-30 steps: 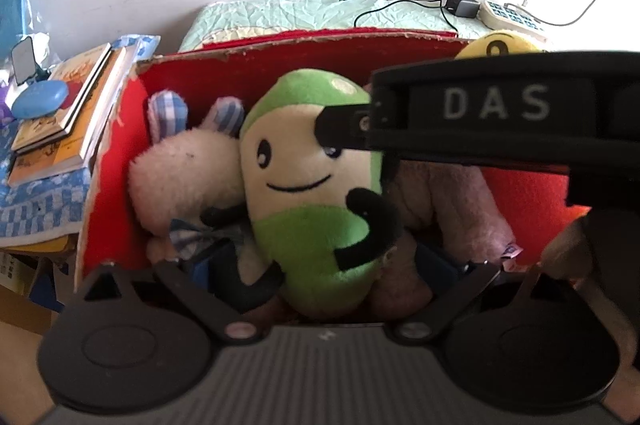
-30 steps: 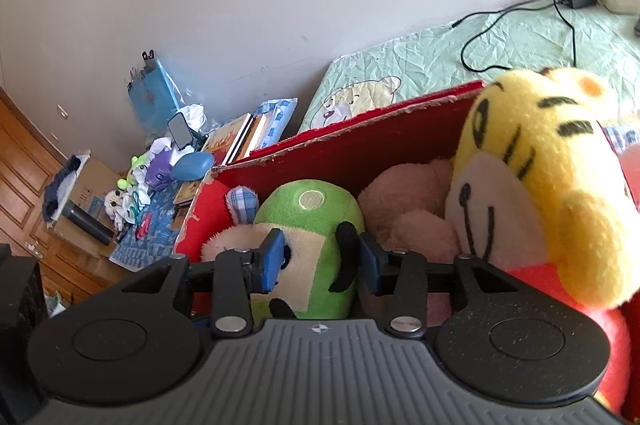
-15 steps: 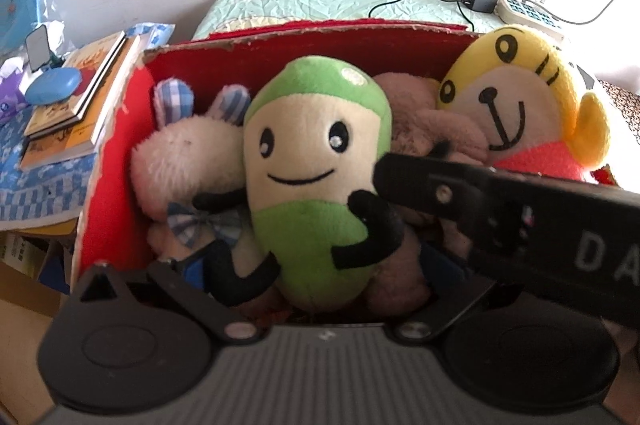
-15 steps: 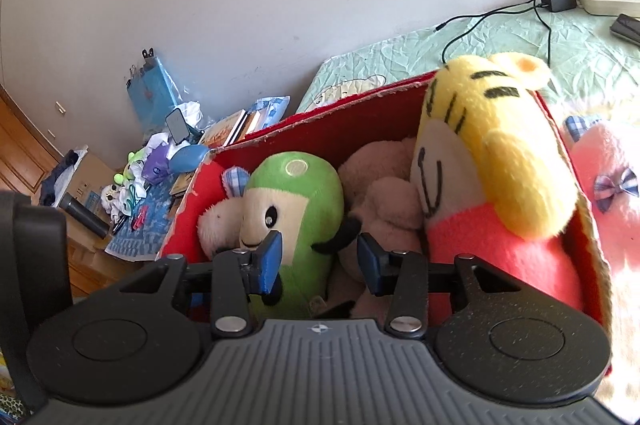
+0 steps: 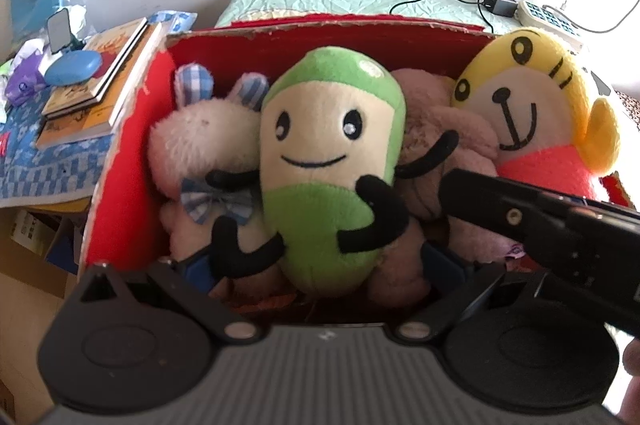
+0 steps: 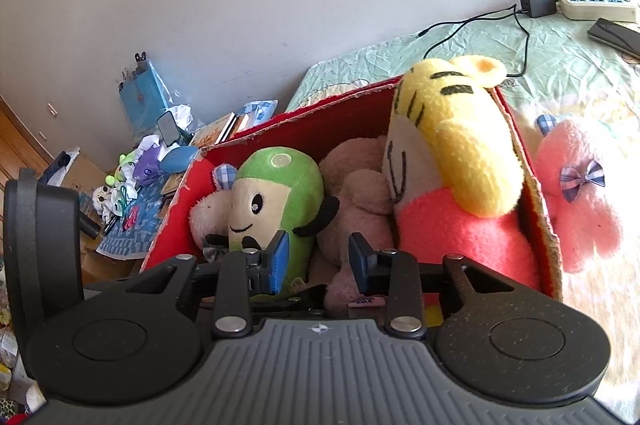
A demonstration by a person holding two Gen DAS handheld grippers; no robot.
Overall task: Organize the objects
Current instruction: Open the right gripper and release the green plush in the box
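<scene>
Right gripper [image 6: 318, 257] is pulled back from the red box [image 6: 538, 193], jaws apart and empty. Yellow tiger plush [image 6: 452, 161], released, now sits inside the box's right end. Left gripper [image 5: 320, 265] spread wide around the green plush [image 5: 328, 161]. Pink plush [image 6: 576, 193] left outside.

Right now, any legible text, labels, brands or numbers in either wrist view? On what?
Nothing can be read in either view.
Book covers: printed titles, too blurred to read.
Sewn tag on the pink plush: purple print, too small to read.
Cardboard box: printed marks, too blurred to read.
</scene>
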